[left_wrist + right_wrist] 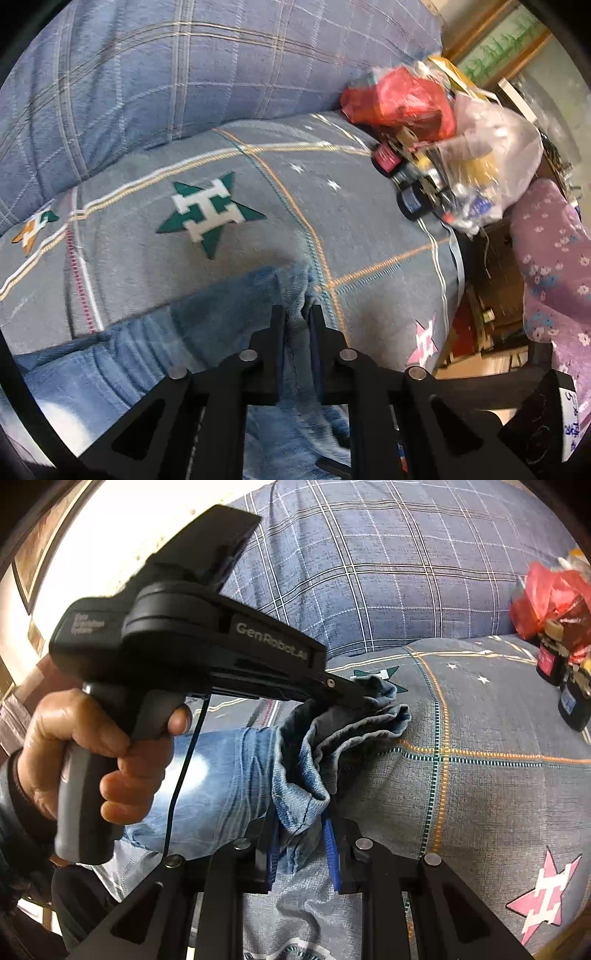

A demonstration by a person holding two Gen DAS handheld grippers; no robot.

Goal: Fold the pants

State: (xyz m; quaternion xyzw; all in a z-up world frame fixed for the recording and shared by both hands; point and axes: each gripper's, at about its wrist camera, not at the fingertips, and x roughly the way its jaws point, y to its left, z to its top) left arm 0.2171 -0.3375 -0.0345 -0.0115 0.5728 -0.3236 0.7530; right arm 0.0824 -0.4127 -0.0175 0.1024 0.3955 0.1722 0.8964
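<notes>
A: Item one, largest: sofa seat cushion (155, 258), grey with star emblems. What lies on it?

B: Your jeans (221, 768), light blue denim, spread across the cushion toward nine o'clock, one end bunched and raised.

A: Item two, your grippers?

B: Left gripper (297, 321), jaws clamped on a denim edge at six o'clock in its own view. Right gripper (301, 849), blue-padded jaws pinching a bunched denim fold nearby.

A: Progress?

B: Early, I judge. You hold both grips; no finished fold shows.

A: Smallest items?

B: Red plastic bag (399, 96) and small bottles (410, 199) at two o'clock, well apart.
</notes>
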